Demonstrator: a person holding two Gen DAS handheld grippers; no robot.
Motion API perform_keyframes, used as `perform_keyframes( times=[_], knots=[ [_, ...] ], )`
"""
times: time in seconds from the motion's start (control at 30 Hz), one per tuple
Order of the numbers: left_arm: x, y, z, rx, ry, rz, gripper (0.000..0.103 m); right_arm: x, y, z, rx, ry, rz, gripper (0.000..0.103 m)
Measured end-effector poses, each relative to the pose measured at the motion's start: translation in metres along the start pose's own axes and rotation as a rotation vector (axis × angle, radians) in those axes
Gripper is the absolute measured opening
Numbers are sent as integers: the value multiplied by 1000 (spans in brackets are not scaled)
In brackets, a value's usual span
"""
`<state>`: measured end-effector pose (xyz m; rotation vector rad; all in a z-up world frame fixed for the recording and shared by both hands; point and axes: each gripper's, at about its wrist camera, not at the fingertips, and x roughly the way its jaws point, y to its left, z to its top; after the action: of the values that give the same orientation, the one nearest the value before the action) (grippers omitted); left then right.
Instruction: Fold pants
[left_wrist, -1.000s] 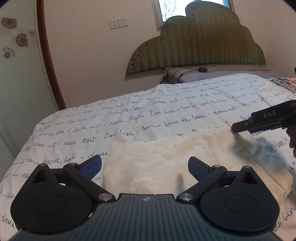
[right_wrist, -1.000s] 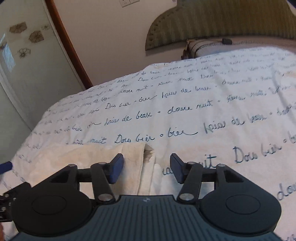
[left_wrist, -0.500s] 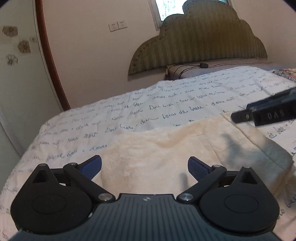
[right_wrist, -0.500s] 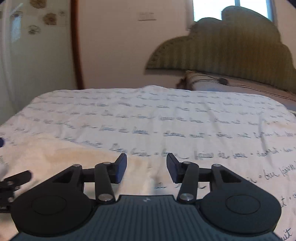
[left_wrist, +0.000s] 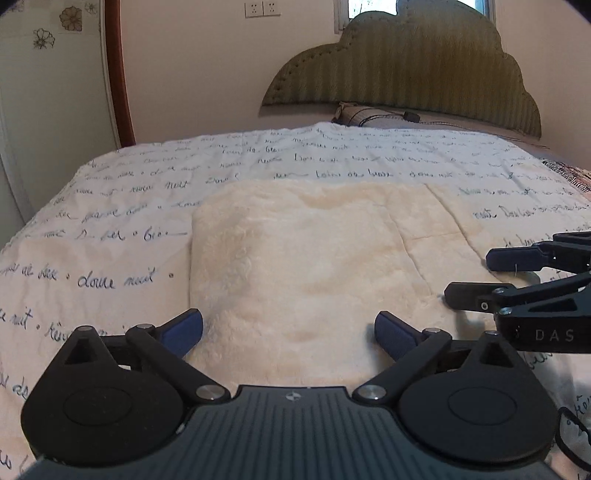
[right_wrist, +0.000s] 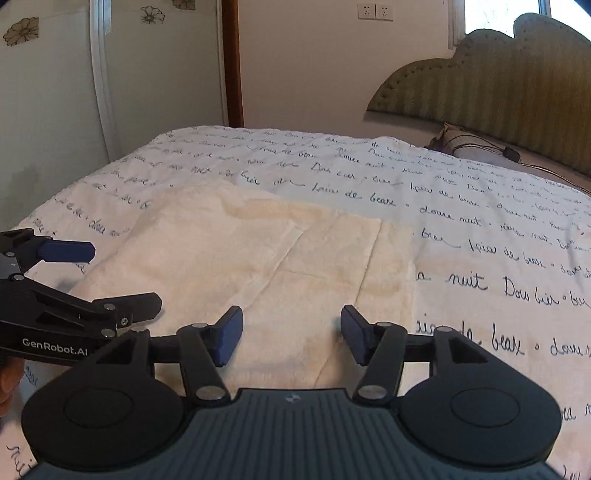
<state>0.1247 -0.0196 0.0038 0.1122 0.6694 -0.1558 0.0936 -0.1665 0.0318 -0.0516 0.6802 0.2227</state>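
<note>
**Both hand-held grippers empty above the folded pants**

Left hand-held gripper (left_wrist: 288, 328): blue-padded fingers spread wide, nothing between them, poised over the near edge of the cream fleece pants (left_wrist: 295, 266). Contact with the fabric cannot be told.

Right hand-held gripper (right_wrist: 291, 336): fingers spread, less widely, empty, over the pants' near right part, where thinner layered panels show.

Pants lie flat as a compact rectangle on the bed's white quilted bedspread with blue handwritten script (left_wrist: 122, 221), layered edges visible on the right. Green scalloped upholstered headboard (left_wrist: 402, 70) beyond.

Judgement: one fold looks laid down; both tools appear between grasps. The next move likely calls for pinching an edge or corners cleanly, catching all layers without snagging the bedspread, then carrying it over for a further fold.
</note>
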Motion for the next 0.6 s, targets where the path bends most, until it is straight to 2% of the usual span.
perform_keyframes(
  times=[0.1, 0.37, 0.6],
  knots=[
    [1, -2, -6, -8, -17, 22, 103, 6, 2, -12, -2, -14, -26, 60],
    [1, 0, -11, -40, -25, 31, 103, 6, 13, -18, -13, -49, -83, 63],
    [-1, 8, -14, -71, -27, 15, 103, 2, 17, -20, 4, -52, -111, 66]
  ],
)
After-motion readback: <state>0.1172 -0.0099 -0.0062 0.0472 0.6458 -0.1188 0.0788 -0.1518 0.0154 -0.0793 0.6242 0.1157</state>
